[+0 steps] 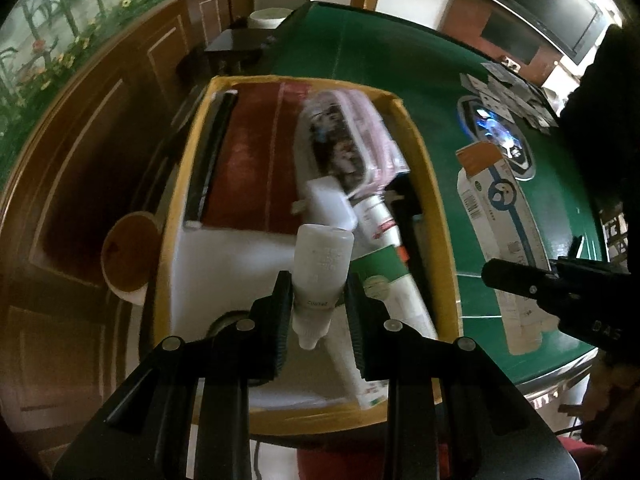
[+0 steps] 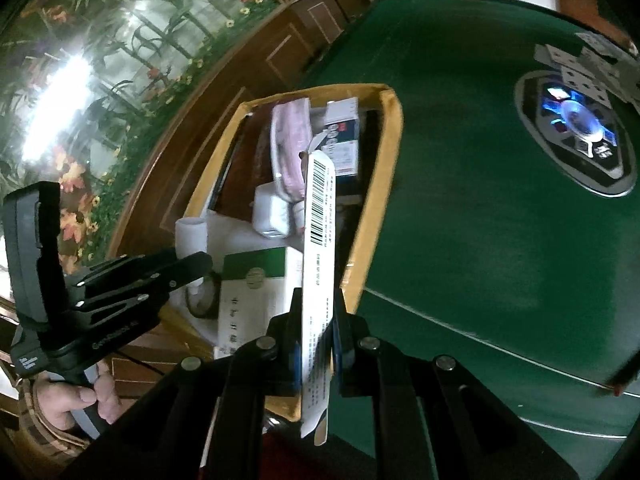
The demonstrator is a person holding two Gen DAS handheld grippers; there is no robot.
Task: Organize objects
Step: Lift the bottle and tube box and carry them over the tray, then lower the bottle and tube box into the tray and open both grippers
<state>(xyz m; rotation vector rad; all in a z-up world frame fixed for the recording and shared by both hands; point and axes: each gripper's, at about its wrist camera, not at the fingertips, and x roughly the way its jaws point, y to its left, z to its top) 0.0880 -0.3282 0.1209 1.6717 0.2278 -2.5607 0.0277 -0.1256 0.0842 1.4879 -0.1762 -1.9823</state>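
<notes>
A yellow-rimmed box [image 1: 420, 152] sits at the edge of a green desk [image 1: 400, 60], already holding several packs and a white charger [image 1: 332, 204].

The left gripper [image 1: 318, 304] has its fingers [image 1: 282, 312] clamped on a small translucent bottle [image 1: 320, 272]. The bottle's long axis runs along the fingers, cap end toward the camera, base pointing down into the box. It hangs directly above the box's near, white-lined part, so a drop looks close.

The right gripper [image 2: 318, 340] has its fingers [image 2: 344, 336] pinched shut on a long, flat white carton [image 2: 318, 280] with barcodes. The carton stands edge-on, its long axis pointing away from the camera, over the box's near right rim. Both hands seem about equally near the box.

The left view alone shows the carton's broad printed face and orange flap. The right view alone shows the hand [image 2: 80, 400] holding the left gripper, and a red, white and blue pack [image 2: 342, 140] deep in the box.
</notes>
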